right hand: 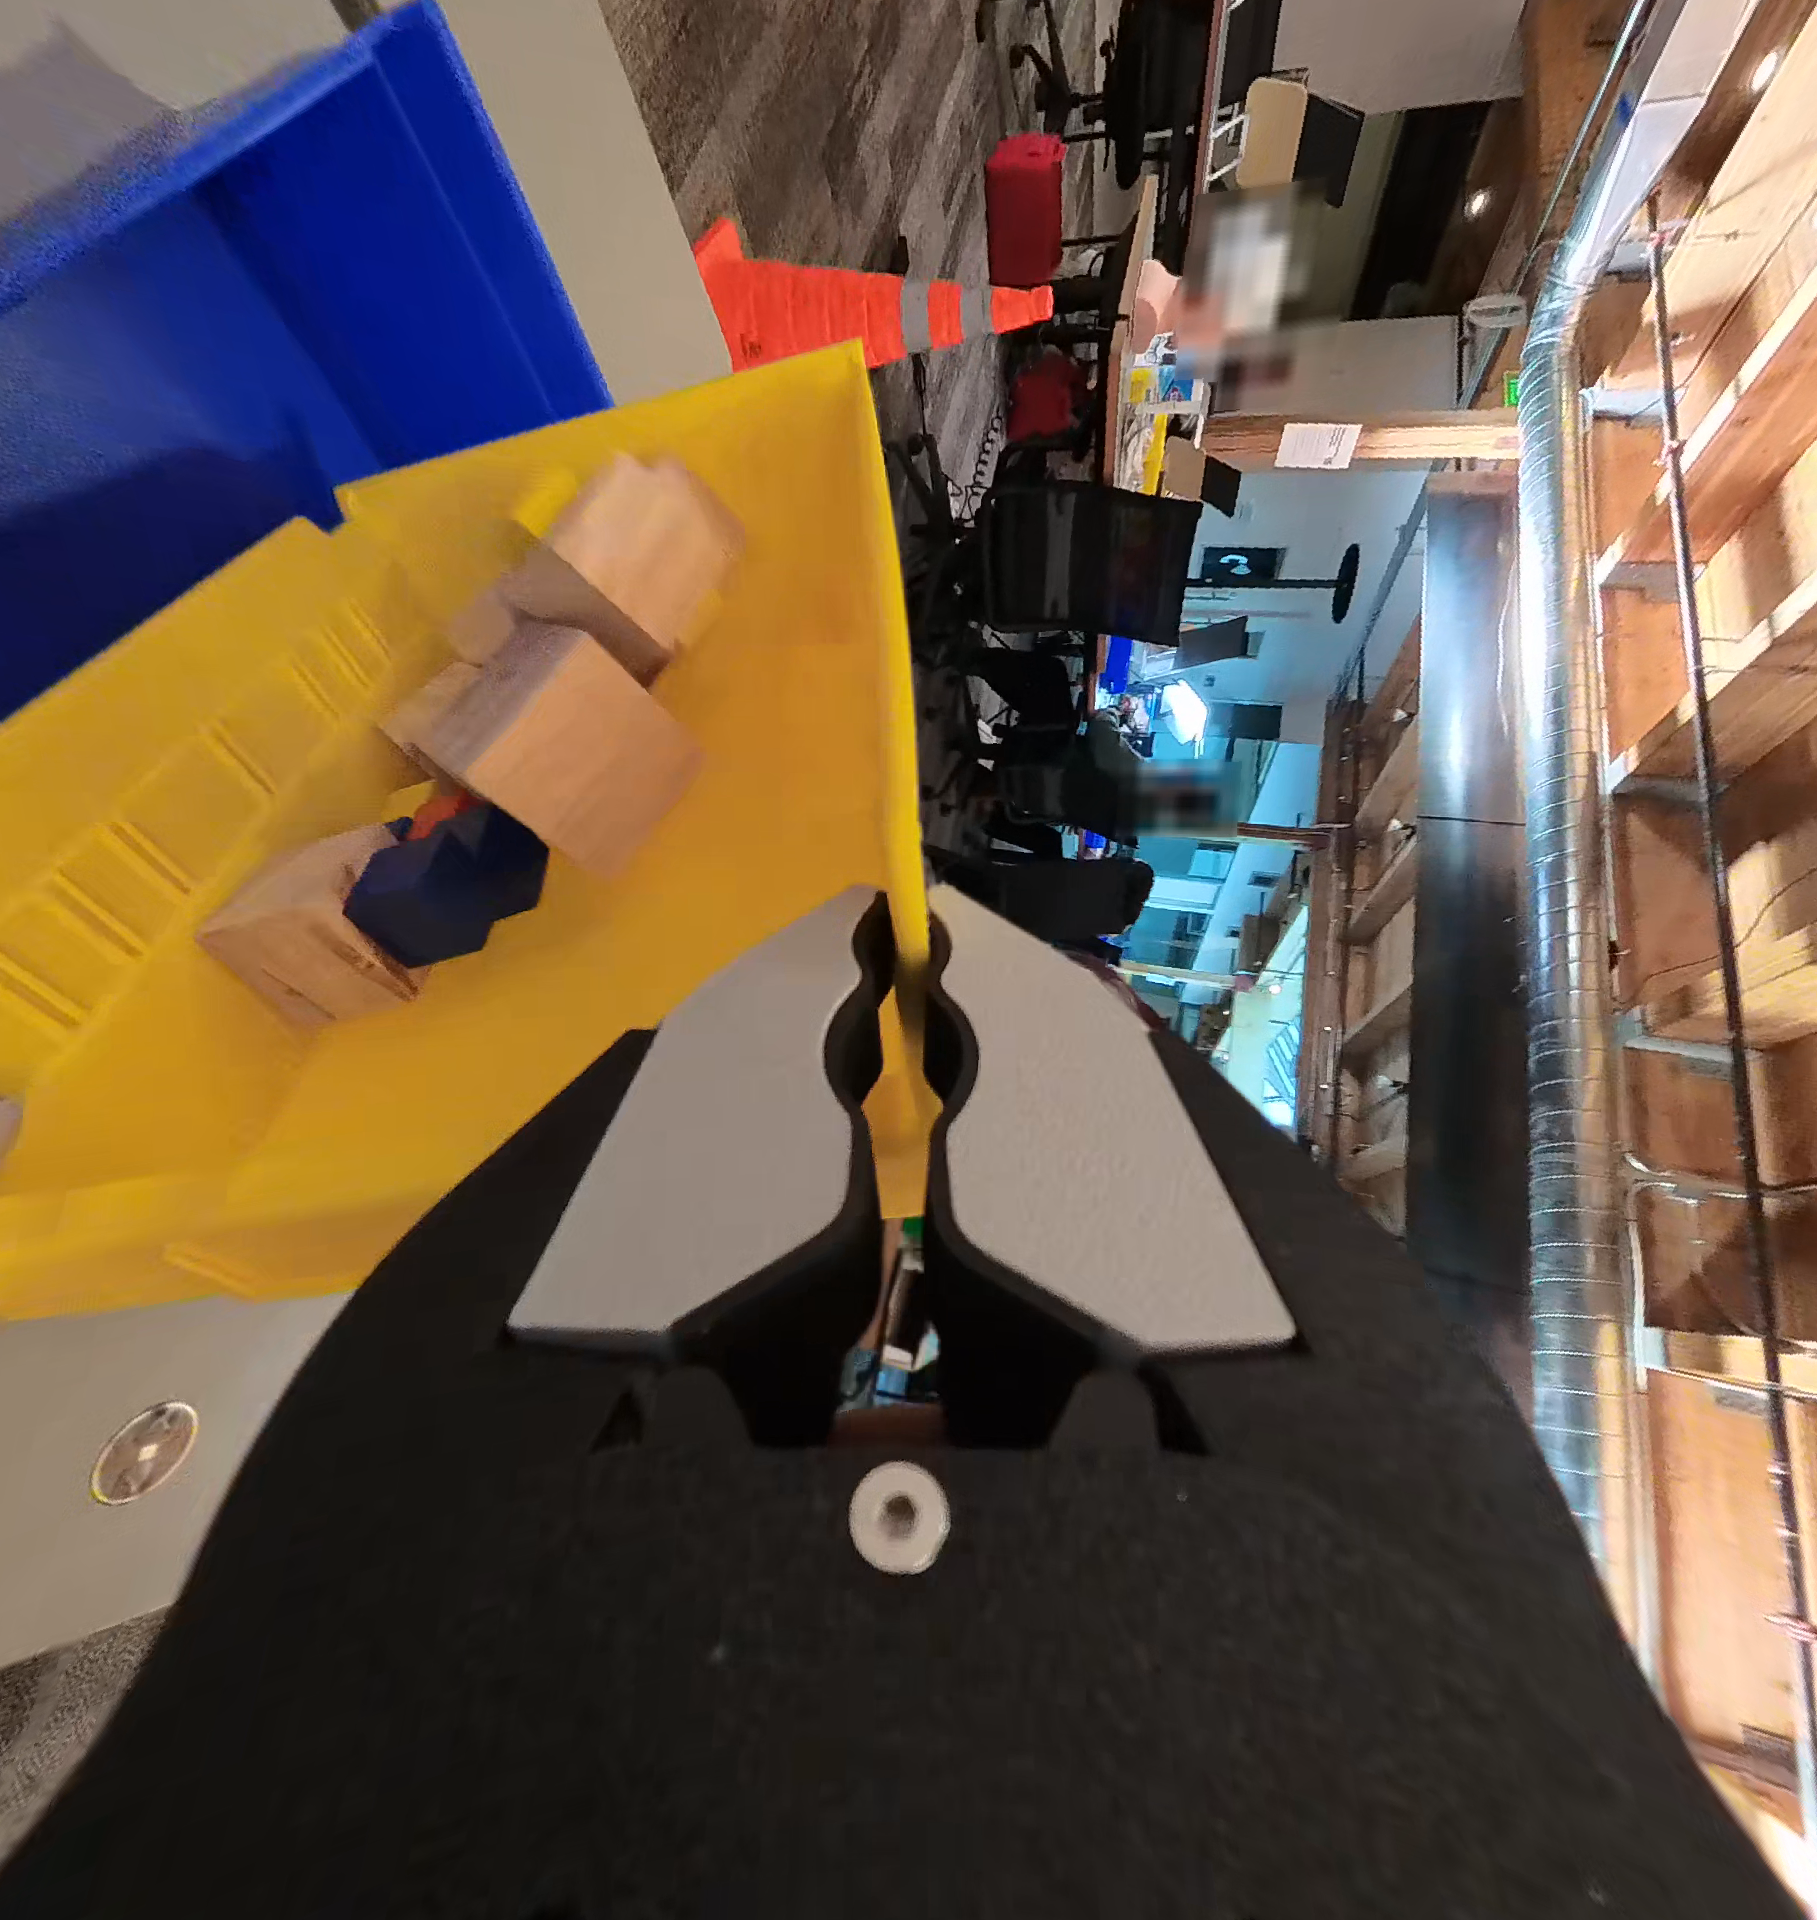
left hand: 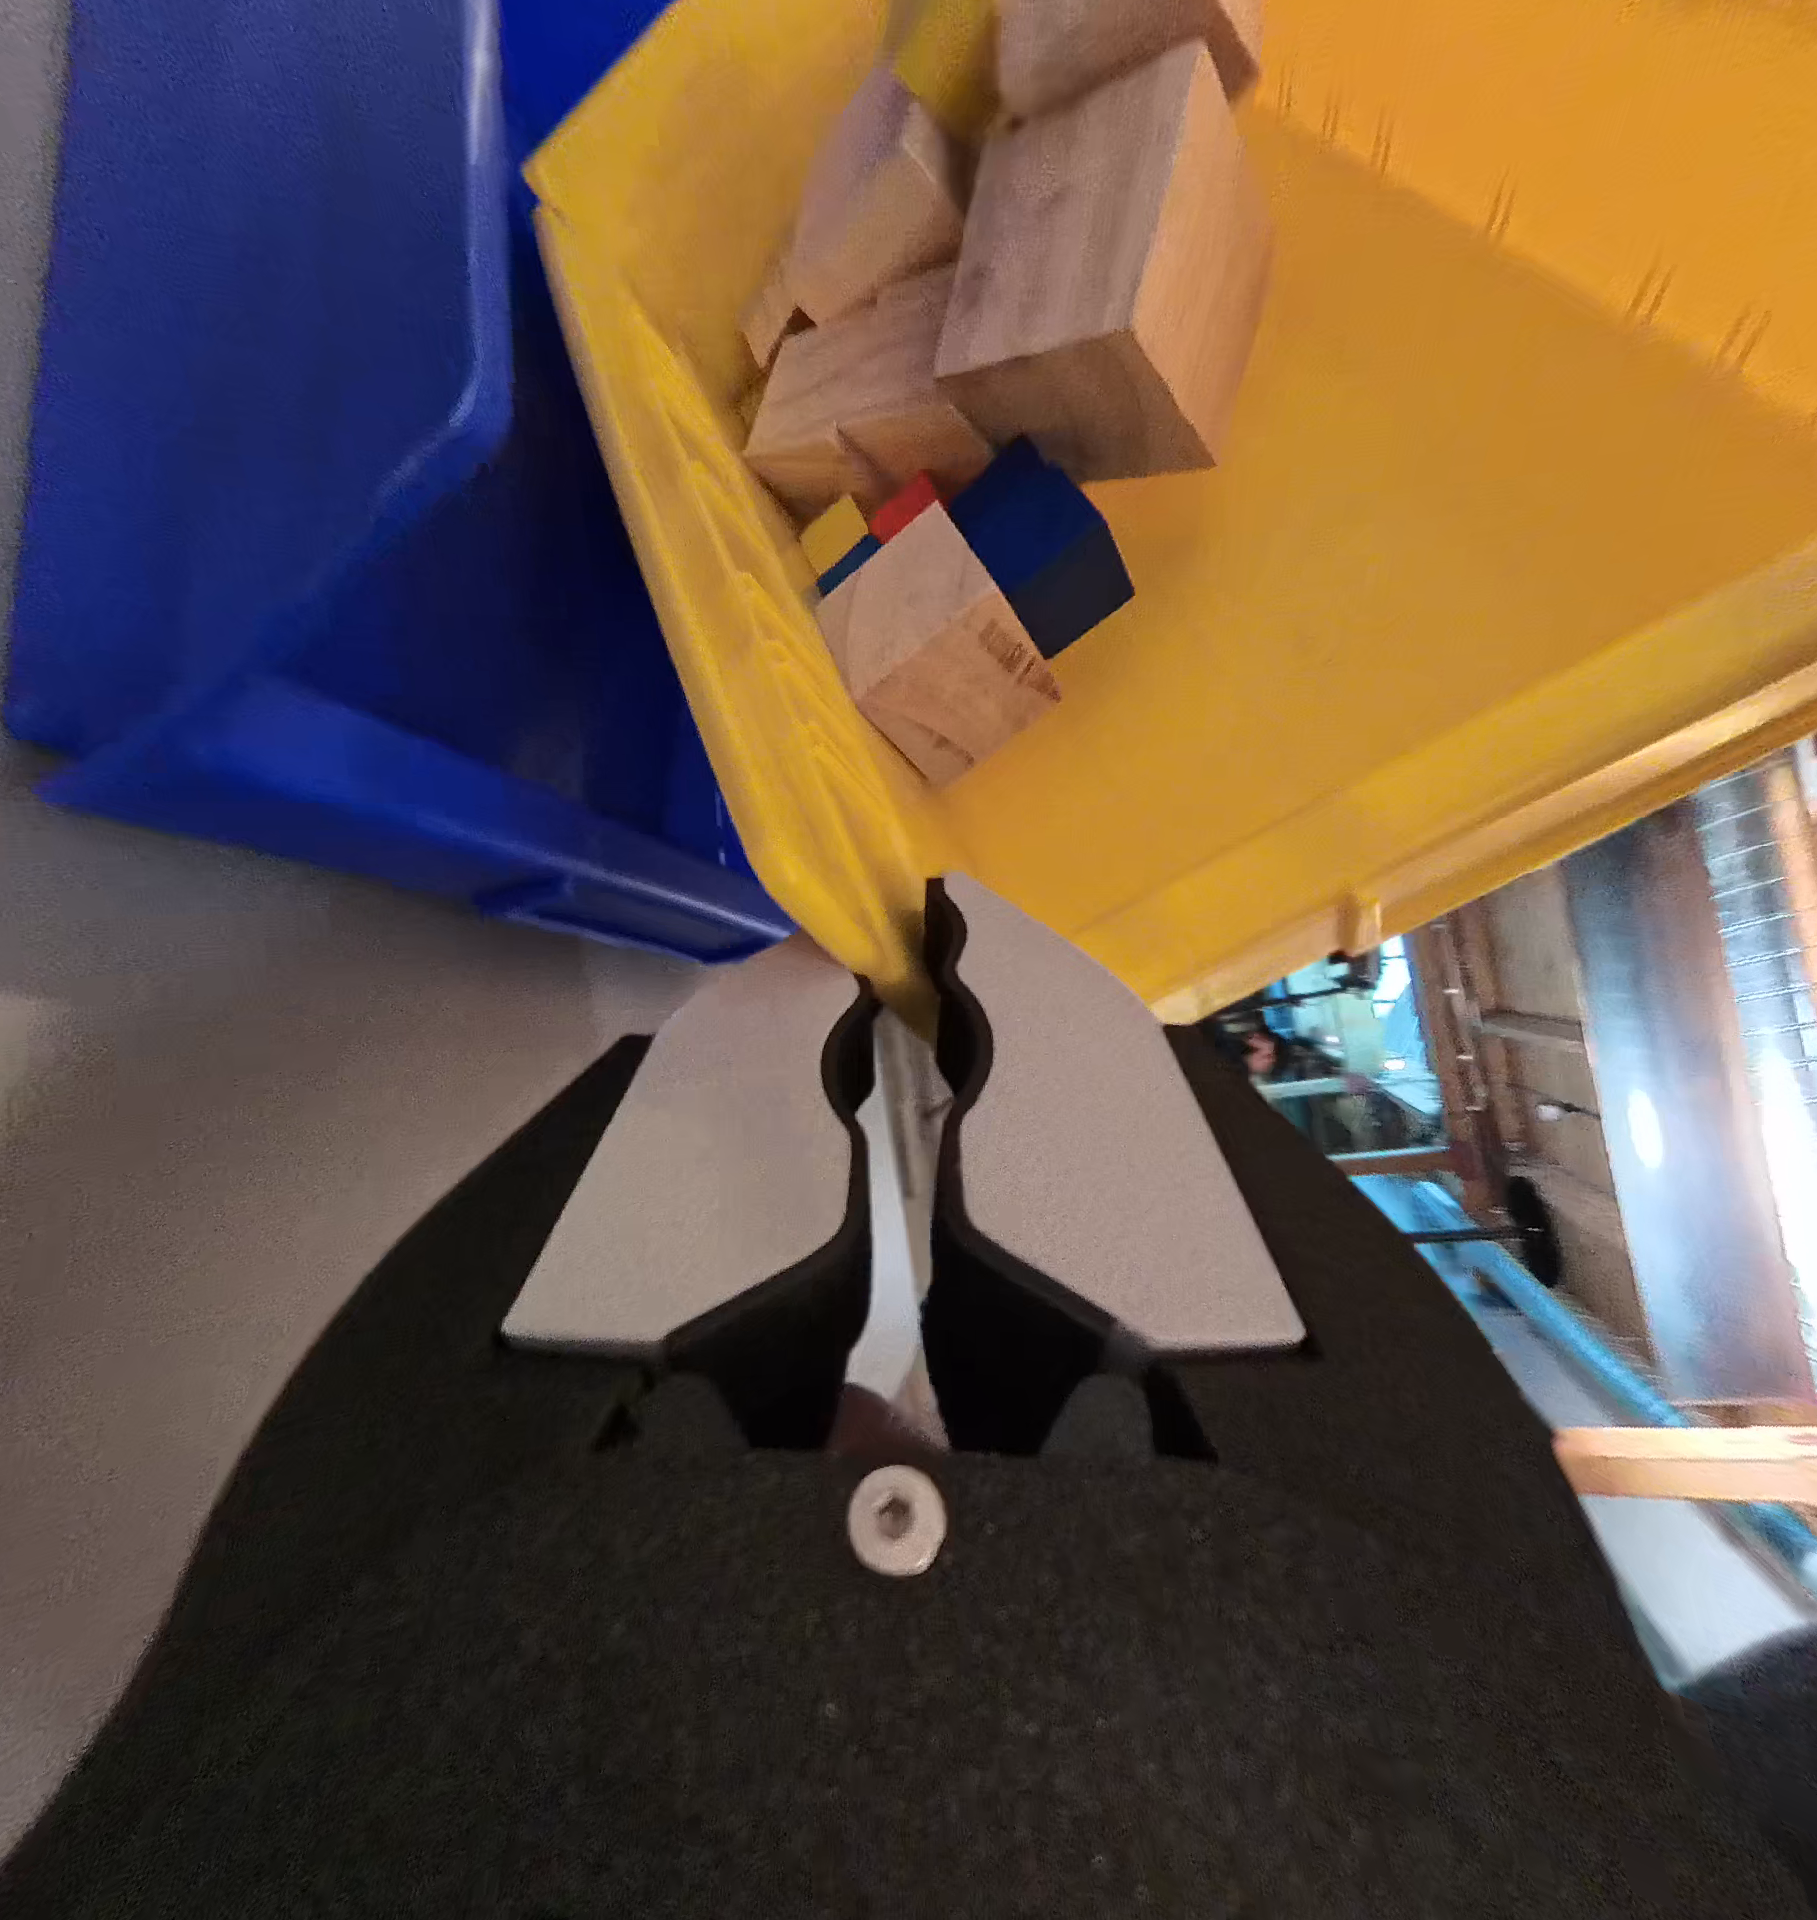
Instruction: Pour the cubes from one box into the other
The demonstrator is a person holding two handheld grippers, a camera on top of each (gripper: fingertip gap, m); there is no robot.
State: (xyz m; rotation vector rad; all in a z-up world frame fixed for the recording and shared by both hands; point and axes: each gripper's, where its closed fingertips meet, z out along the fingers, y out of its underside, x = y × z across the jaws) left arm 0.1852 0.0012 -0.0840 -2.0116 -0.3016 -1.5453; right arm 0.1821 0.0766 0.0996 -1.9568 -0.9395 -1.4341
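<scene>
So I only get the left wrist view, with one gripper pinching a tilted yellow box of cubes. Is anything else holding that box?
Observer: Yes. The right gripper is shut on another rim of the yellow box.
Operator: What's in the room behind it?
Observer: An orange traffic cone on the carpet.
Operator: And down below the box?
Observer: A small round silver disc set in the grey tabletop.
</scene>
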